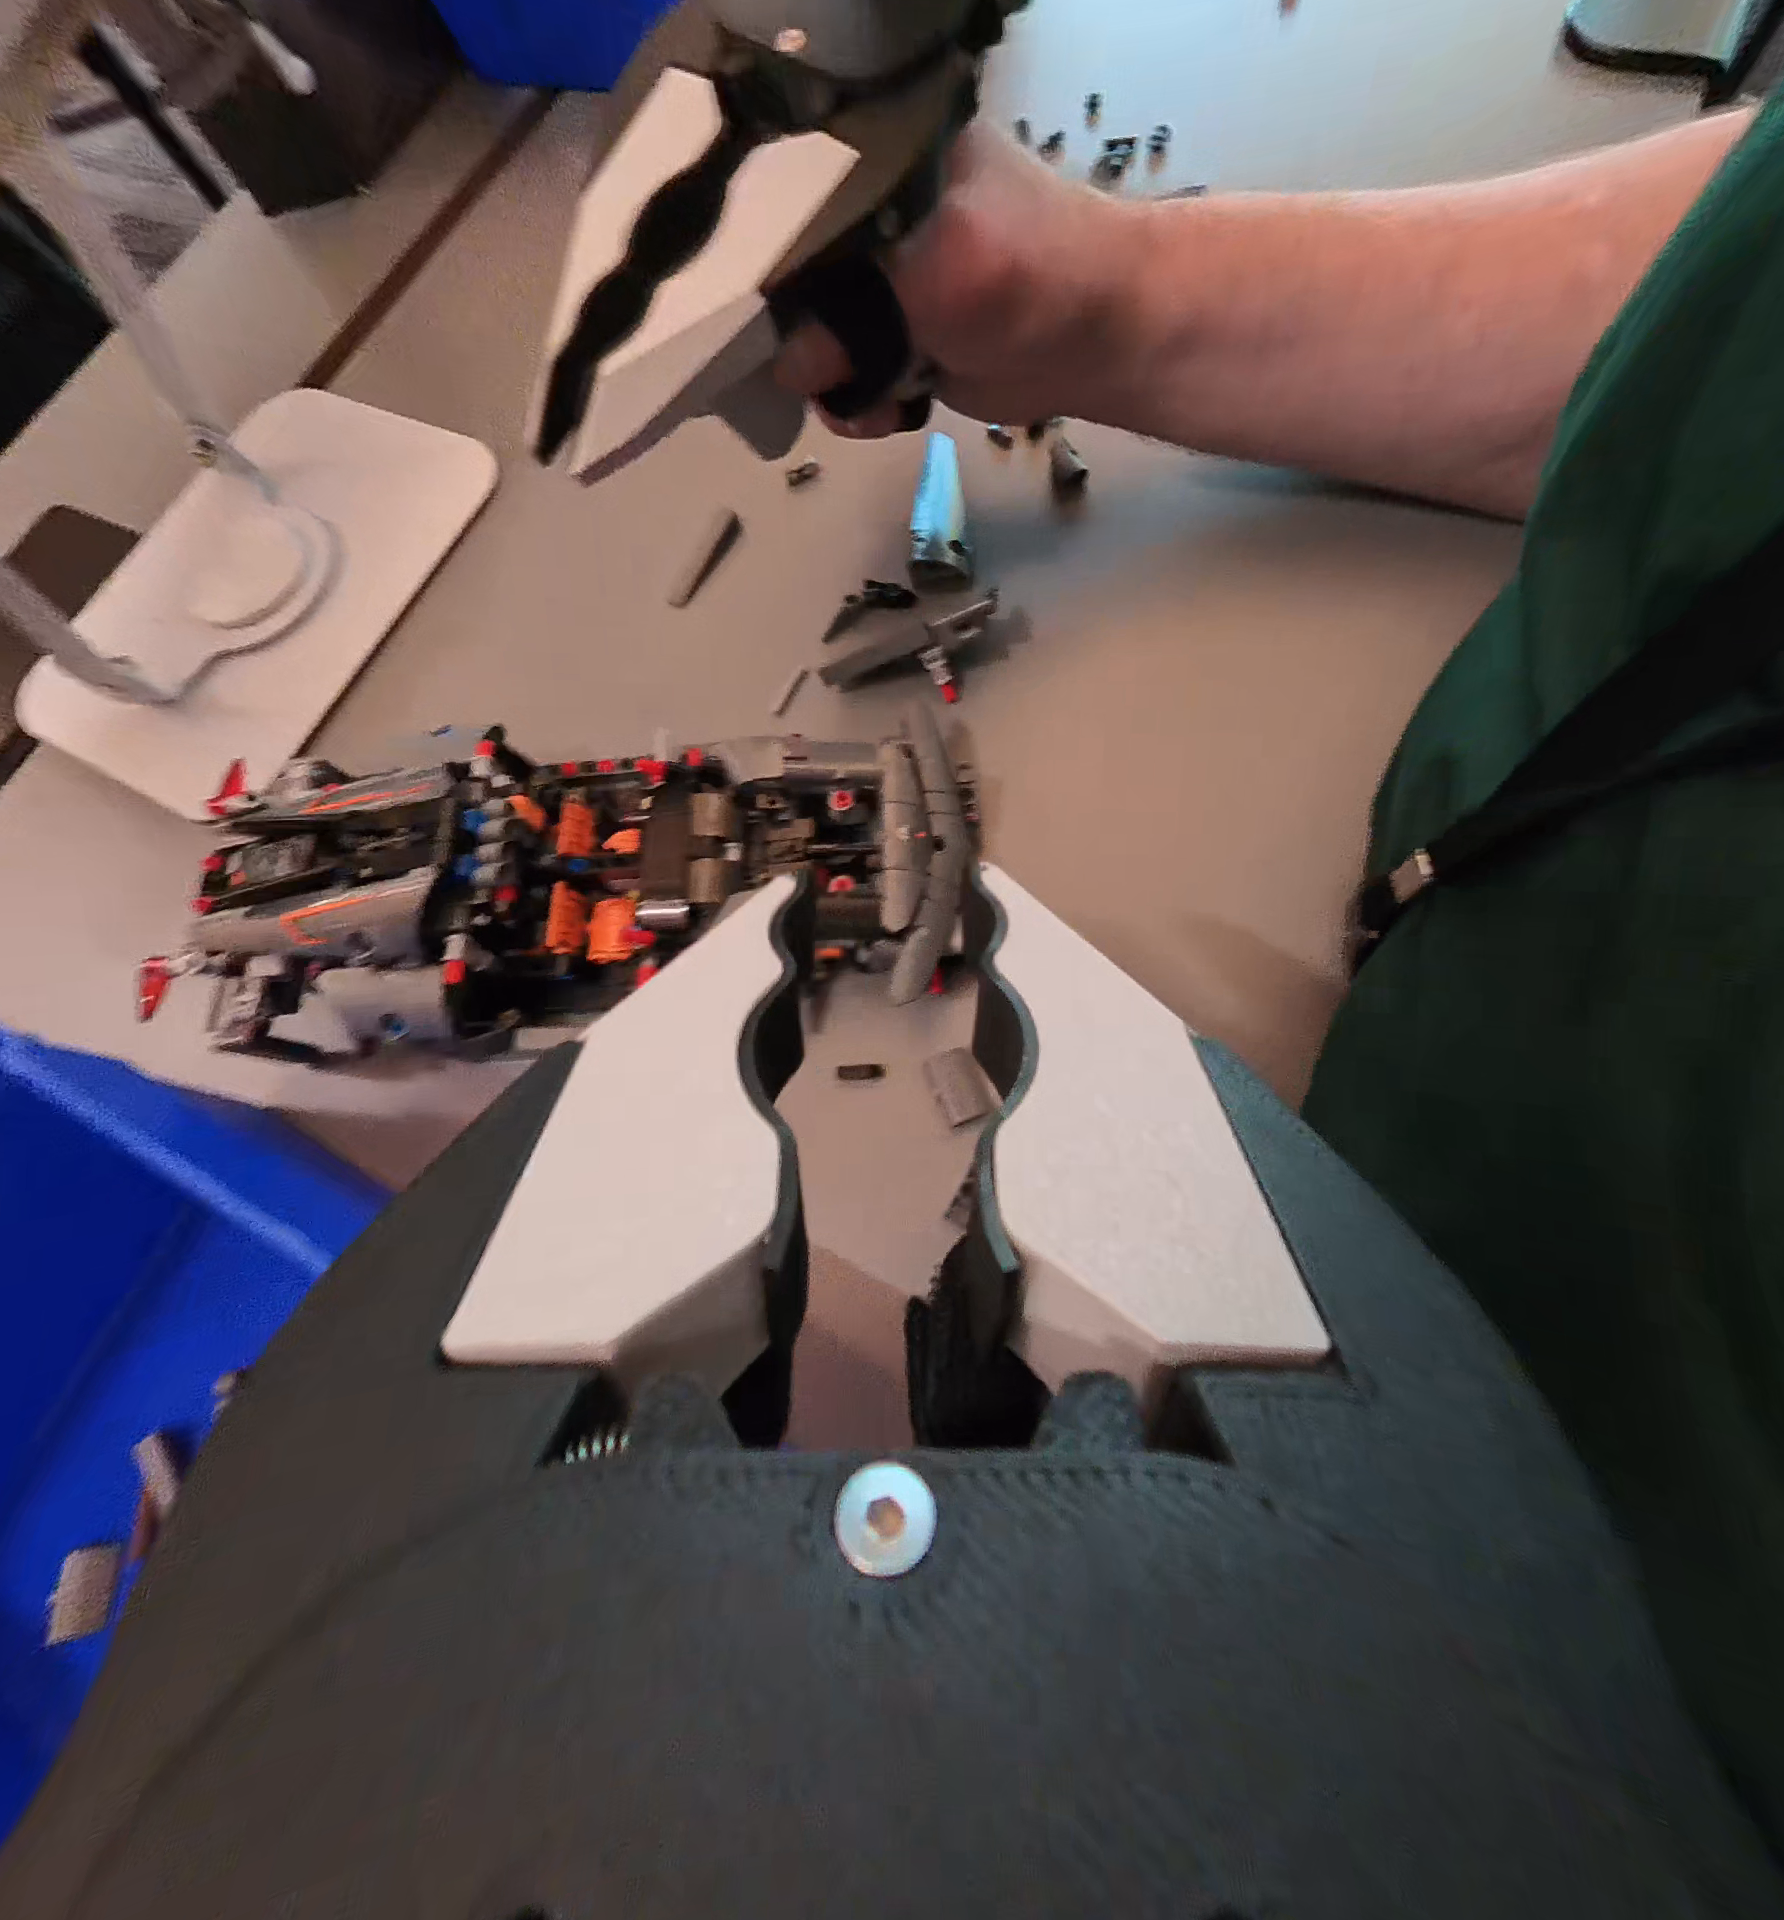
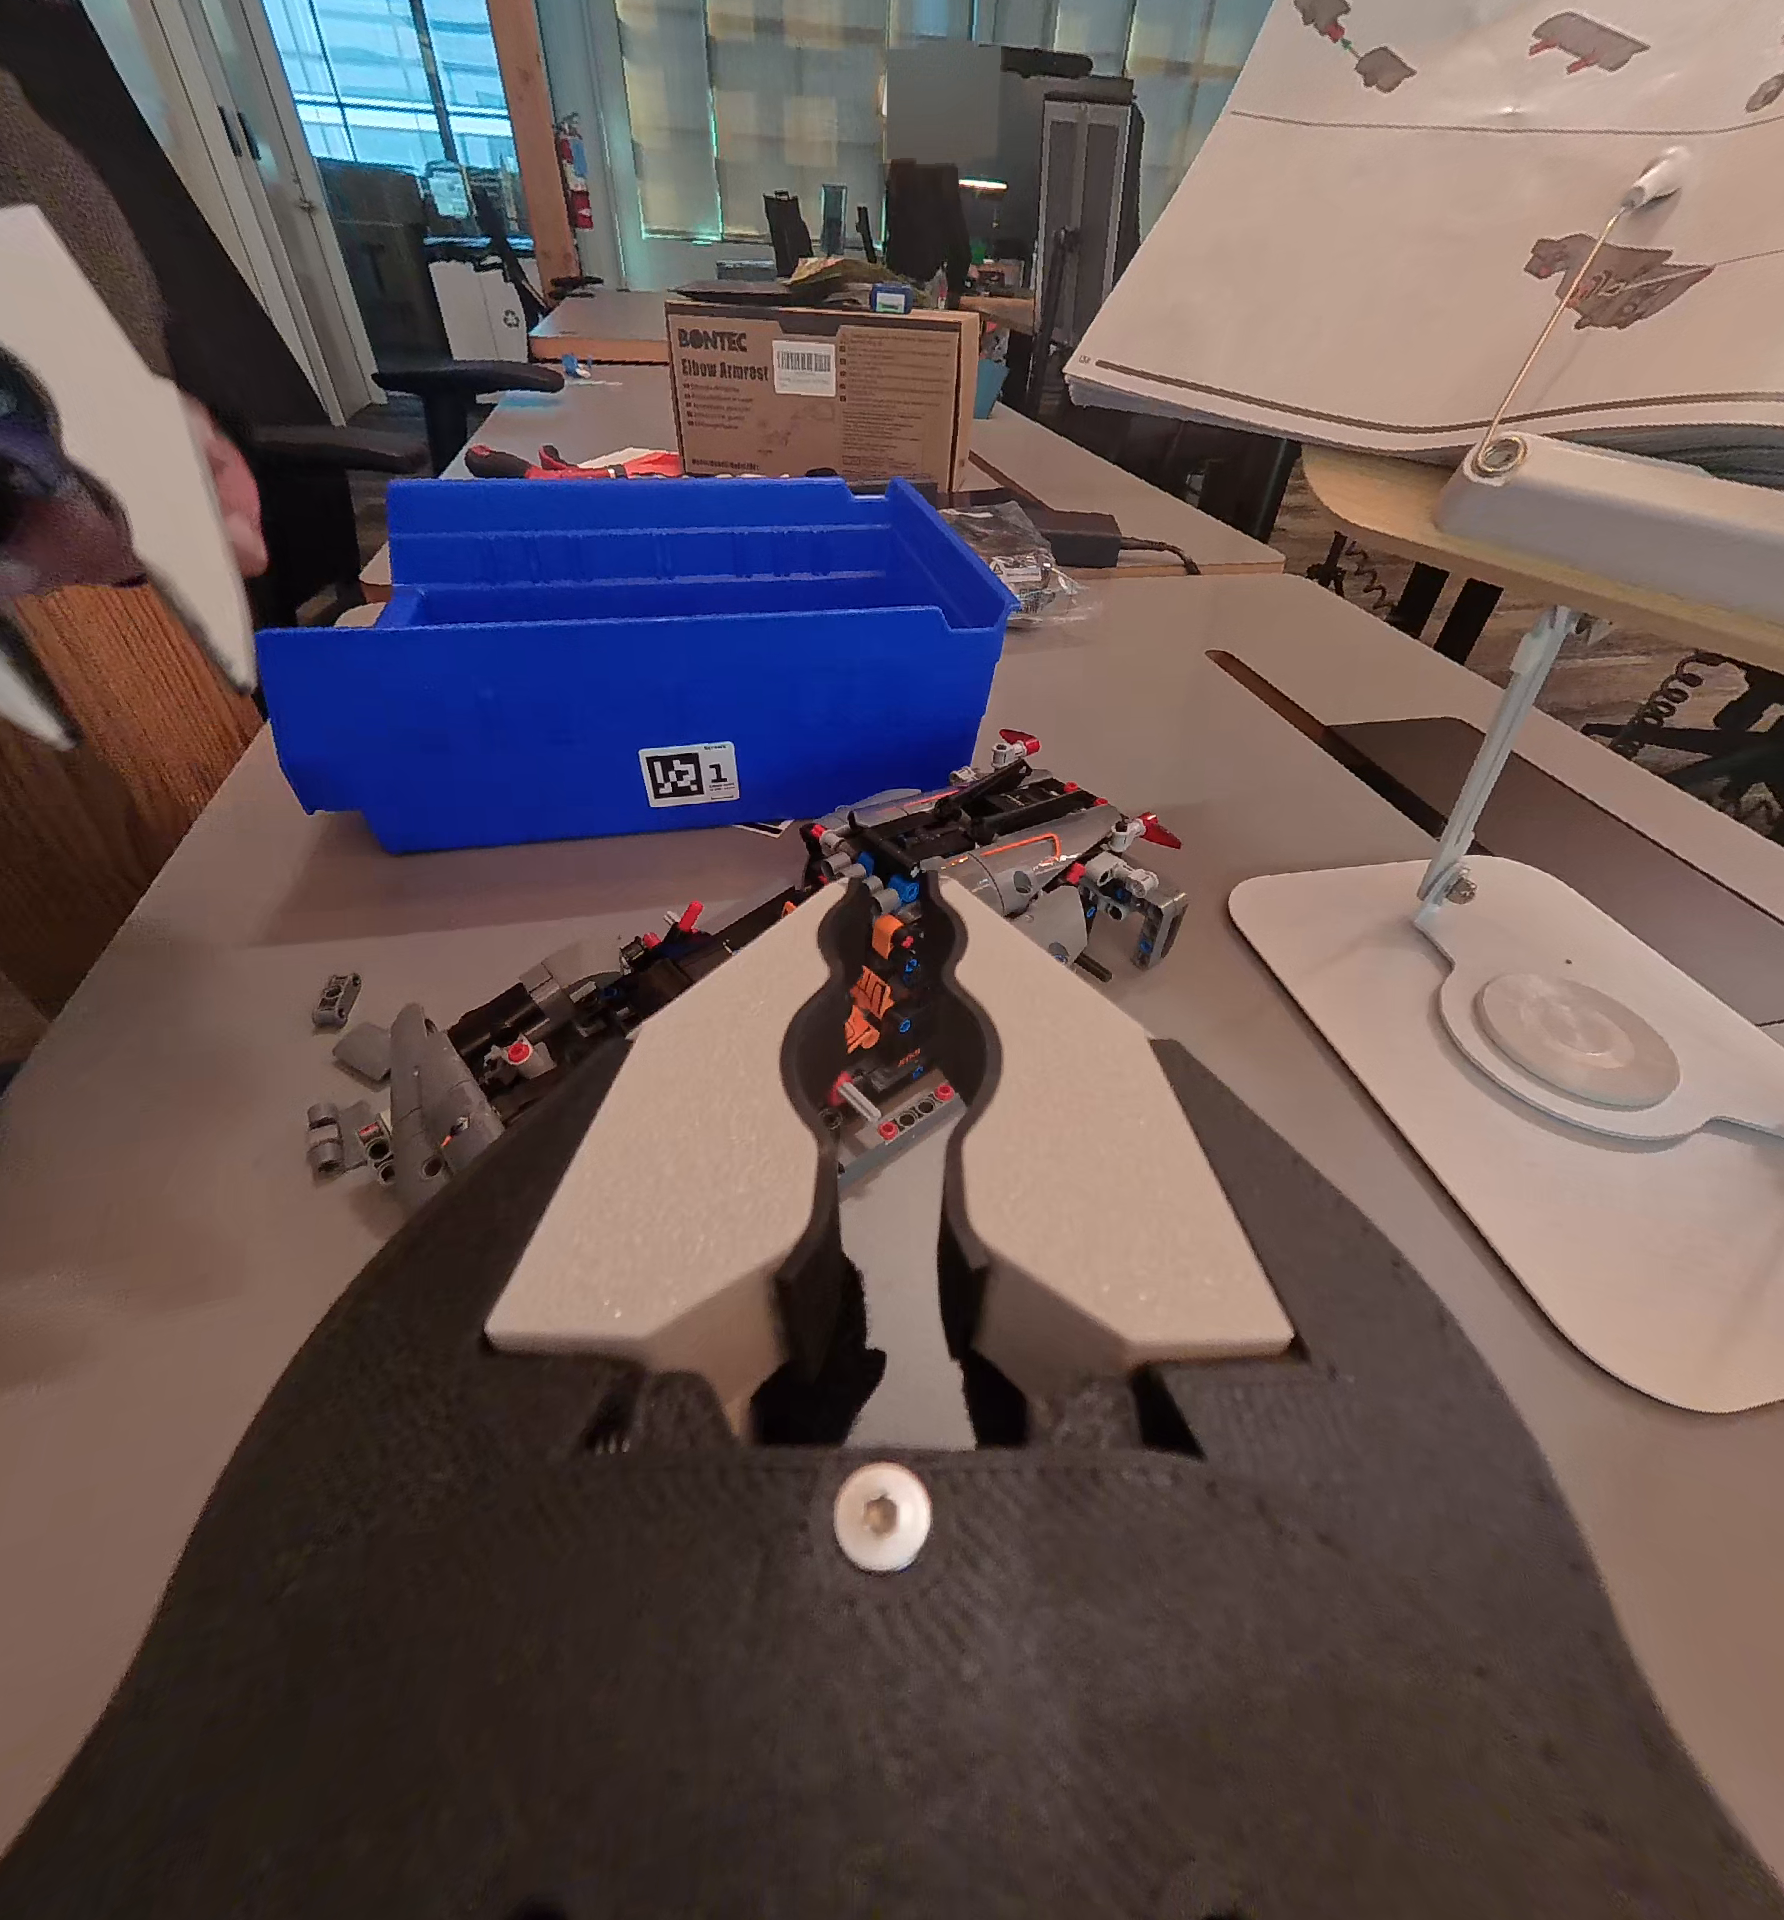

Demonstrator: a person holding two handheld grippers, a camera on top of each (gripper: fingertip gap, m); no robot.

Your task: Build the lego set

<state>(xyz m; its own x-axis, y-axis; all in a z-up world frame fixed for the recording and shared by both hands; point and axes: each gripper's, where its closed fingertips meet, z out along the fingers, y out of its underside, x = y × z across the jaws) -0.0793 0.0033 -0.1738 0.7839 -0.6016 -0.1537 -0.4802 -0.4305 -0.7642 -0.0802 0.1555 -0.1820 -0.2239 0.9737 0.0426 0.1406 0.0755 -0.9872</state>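
Note:
A partly built grey, black and orange lego car (image 1: 555, 883) lies on the grey table (image 1: 1127, 810). My left gripper (image 1: 888, 883) is open and empty, its tips just in front of the car's grey curved end. My right gripper (image 2: 896, 888) is narrowly open and empty, above the car (image 2: 1013, 862), whose orange middle shows through the gap. The right gripper also shows in the left wrist view (image 1: 566, 436), raised above the table. The left gripper shows in the right wrist view (image 2: 150, 707) at the far left. A small grey sub-assembly (image 1: 919, 634) lies behind the car.
A blue bin (image 2: 639, 665) stands behind the car, close on my left (image 1: 88, 1247). A white stand base (image 2: 1542, 1122) holds the open instruction booklet (image 2: 1490, 260) at the right. Loose grey pieces (image 2: 420, 1081) lie by the car. A person's forearm (image 1: 1231, 312) reaches across.

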